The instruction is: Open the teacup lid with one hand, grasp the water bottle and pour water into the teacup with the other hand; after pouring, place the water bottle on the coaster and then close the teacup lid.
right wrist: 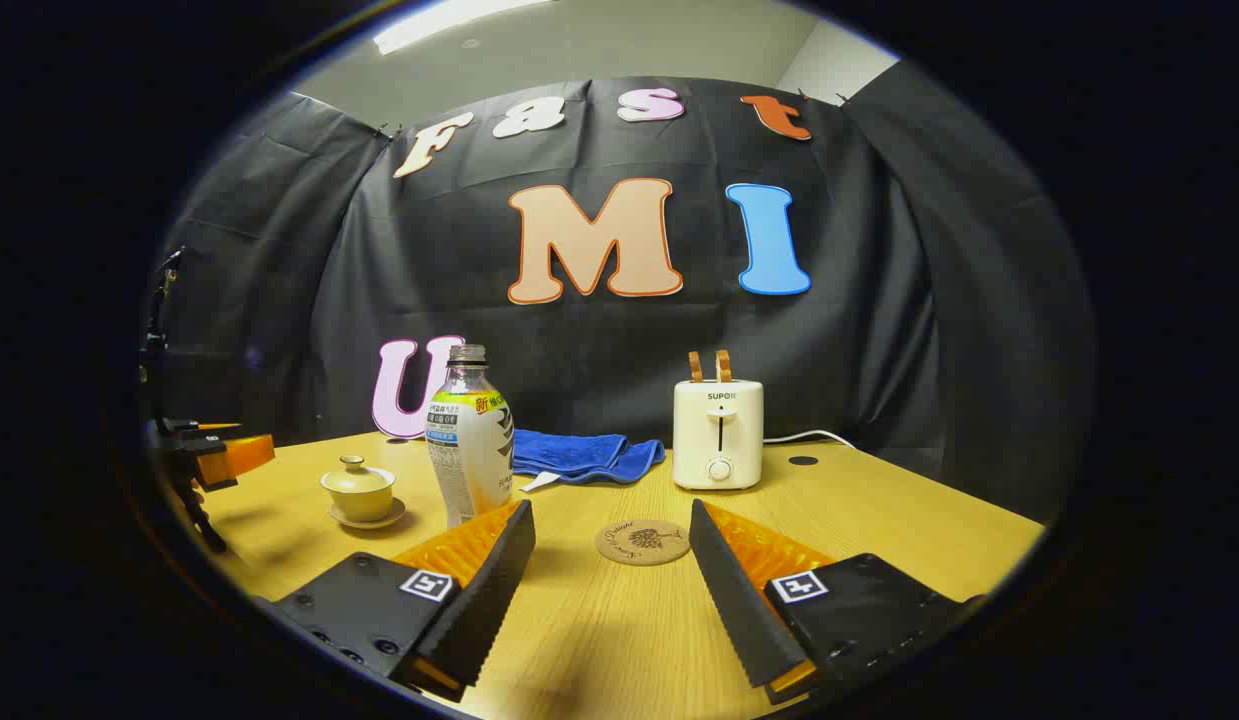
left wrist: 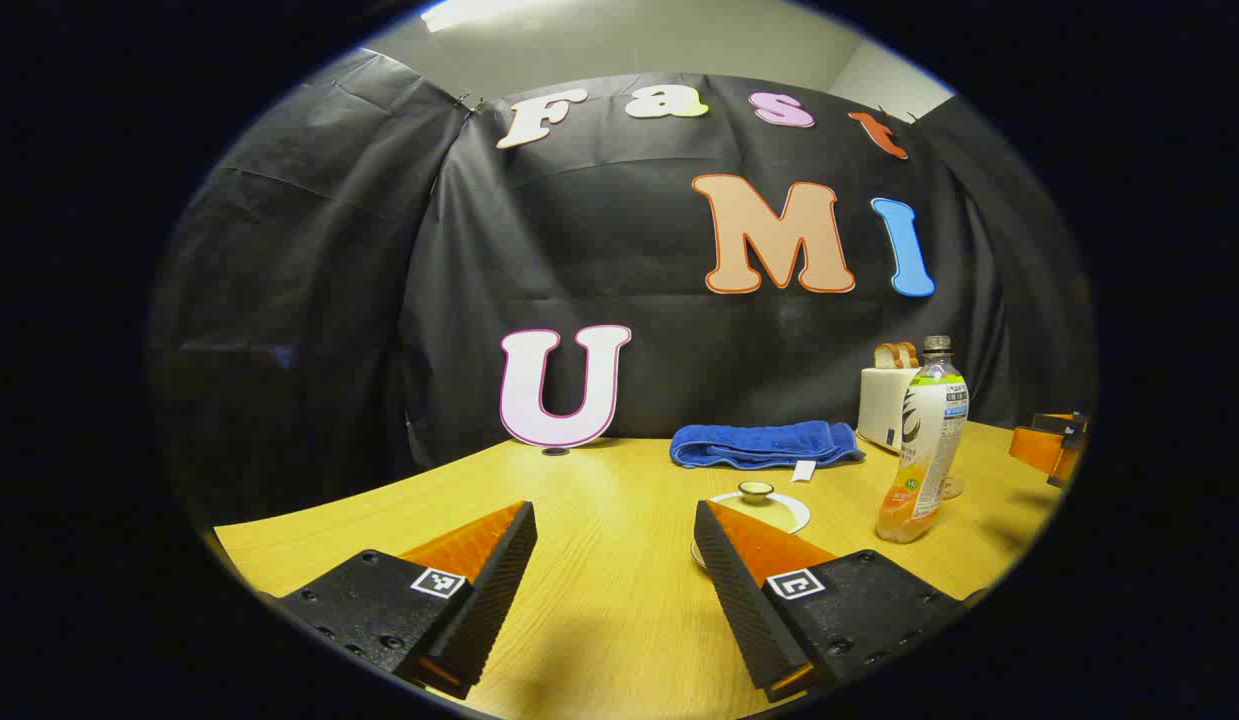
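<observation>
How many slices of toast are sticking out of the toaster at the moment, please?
2. Both slices of toast stand side by side in the top of the white toaster, at the back of the table beside the blue towel. None appears hidden.

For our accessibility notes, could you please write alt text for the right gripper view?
The open right gripper hovers over a wooden table, a round coaster between its fingers. Beyond stand a water bottle, a lidded teacup, a blue towel and a white toaster.
</observation>
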Motion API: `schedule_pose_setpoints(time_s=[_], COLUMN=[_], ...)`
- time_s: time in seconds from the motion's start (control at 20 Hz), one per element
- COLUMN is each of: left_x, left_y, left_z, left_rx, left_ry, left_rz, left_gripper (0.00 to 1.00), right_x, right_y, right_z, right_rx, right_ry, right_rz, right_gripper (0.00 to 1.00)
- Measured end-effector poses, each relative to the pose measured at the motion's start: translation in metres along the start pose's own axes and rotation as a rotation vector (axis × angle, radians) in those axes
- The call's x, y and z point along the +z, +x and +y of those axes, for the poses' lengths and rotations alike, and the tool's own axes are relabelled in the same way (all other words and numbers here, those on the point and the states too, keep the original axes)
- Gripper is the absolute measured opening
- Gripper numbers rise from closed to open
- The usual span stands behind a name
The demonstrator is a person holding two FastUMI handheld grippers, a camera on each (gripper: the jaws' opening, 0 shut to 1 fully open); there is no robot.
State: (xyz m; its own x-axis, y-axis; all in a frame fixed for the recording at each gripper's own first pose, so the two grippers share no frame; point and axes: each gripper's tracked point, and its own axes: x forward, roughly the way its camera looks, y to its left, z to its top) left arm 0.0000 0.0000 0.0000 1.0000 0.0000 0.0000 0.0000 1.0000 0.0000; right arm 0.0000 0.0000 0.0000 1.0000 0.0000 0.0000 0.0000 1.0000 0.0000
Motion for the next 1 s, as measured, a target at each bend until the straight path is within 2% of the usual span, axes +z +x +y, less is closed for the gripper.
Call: schedule_pose_setpoints(time_s=[0.05,0.2,0.25,0.35,0.4,0.6,0.65,0.75,0.8,0.85,1.0], left_x=[0.001,-0.002,-0.002,-0.002,-0.003,-0.002,-0.002,-0.003,-0.003,-0.003,-0.003], left_y=[0.000,0.000,0.000,0.001,0.001,0.001,0.001,0.001,0.001,0.001,0.001], left_z=[0.000,-0.002,-0.002,-0.004,-0.004,-0.004,-0.004,-0.005,-0.005,-0.007,-0.017], left_rx=[0.000,0.001,0.002,0.002,0.002,0.003,0.003,0.003,0.003,-0.003,-0.043], left_ry=[-0.001,-0.003,-0.004,-0.004,-0.004,-0.005,-0.005,-0.005,-0.006,-0.007,-0.010], left_rz=[-0.001,-0.002,-0.003,-0.003,-0.003,-0.003,-0.003,-0.003,-0.003,-0.004,-0.006], left_gripper=[0.93,0.93,0.93,0.93,0.93,0.93,0.93,0.93,0.93,0.93,0.93], right_x=[0.000,-0.001,-0.001,-0.001,0.000,-0.001,-0.001,-0.001,-0.001,-0.001,0.000], right_y=[0.000,0.001,0.000,0.001,0.000,0.001,0.000,0.001,0.001,0.001,0.000], right_z=[0.000,0.000,0.000,0.000,0.001,0.000,0.000,0.000,0.000,0.000,0.000], right_rx=[0.000,0.000,0.000,0.000,0.000,-0.003,-0.002,-0.002,-0.002,-0.002,-0.002], right_ry=[0.000,0.000,0.000,0.000,0.000,0.000,0.000,0.000,0.000,0.000,0.000], right_rz=[0.000,0.000,-0.001,-0.001,0.000,0.000,0.000,0.000,0.000,0.000,0.000], right_gripper=[0.94,0.94,0.98,0.98,0.94,0.94,0.98,0.94,0.98,0.94,0.94])
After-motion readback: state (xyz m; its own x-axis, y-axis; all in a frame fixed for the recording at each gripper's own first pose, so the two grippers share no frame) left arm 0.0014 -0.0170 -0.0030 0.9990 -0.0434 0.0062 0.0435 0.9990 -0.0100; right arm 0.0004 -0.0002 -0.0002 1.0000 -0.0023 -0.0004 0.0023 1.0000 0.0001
